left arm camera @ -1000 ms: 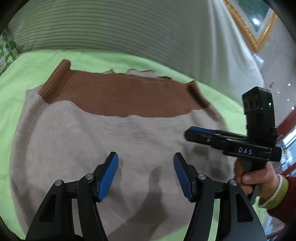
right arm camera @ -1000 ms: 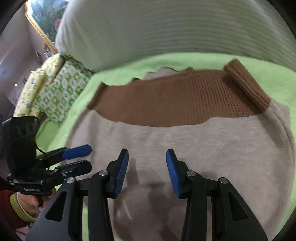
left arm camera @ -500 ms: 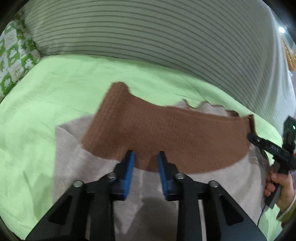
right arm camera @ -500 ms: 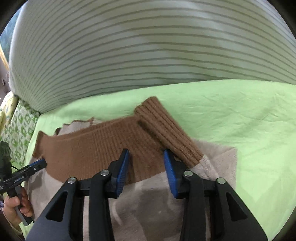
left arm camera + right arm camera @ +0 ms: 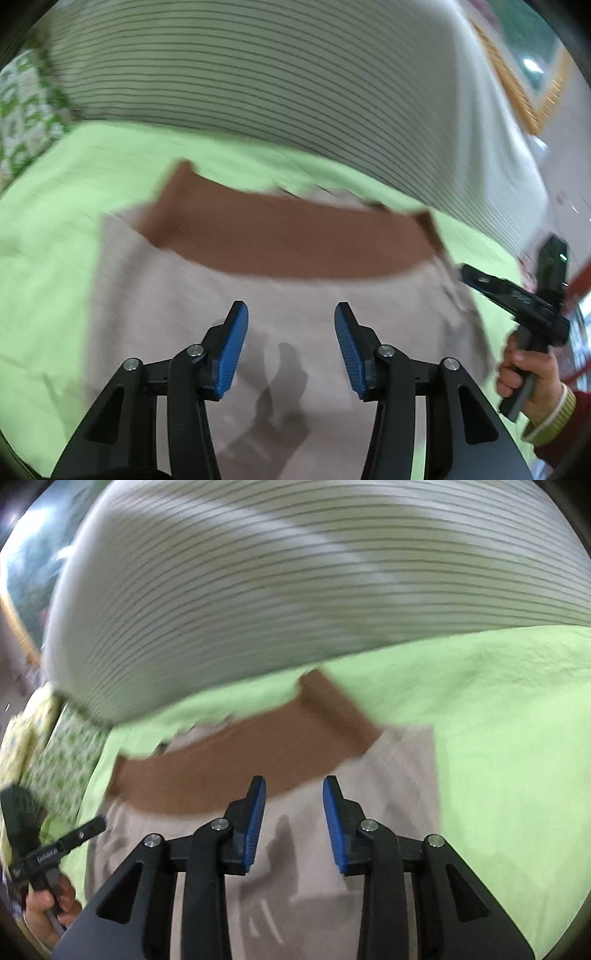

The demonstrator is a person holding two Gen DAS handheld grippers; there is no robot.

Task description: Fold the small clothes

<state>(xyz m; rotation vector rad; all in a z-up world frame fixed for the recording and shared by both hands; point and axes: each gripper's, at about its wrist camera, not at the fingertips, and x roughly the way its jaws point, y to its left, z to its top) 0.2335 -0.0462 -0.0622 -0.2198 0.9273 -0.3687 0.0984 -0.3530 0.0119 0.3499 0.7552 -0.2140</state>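
A small beige garment [image 5: 207, 295] with a brown ribbed band [image 5: 288, 236] across its far edge lies flat on a green sheet [image 5: 55, 221]. My left gripper [image 5: 290, 347] hovers above the beige part, open and empty. The garment also shows in the right wrist view [image 5: 399, 775], with its brown band [image 5: 229, 764] and a brown cuff [image 5: 340, 709]. My right gripper [image 5: 293, 819] is open and empty over the beige cloth near the band. Each gripper shows in the other's view: the right one [image 5: 517, 295], the left one [image 5: 55, 849]. Both views are blurred.
A large grey striped cushion [image 5: 277, 81] rises behind the green sheet [image 5: 498, 720]. A green and white patterned pillow [image 5: 62, 753] lies at the left. A gold picture frame [image 5: 517, 85] hangs at the far right.
Both grippers have pulled back from the brown band toward the beige part. The left jaws have opened wider from nearly shut. The right jaws have opened slightly.
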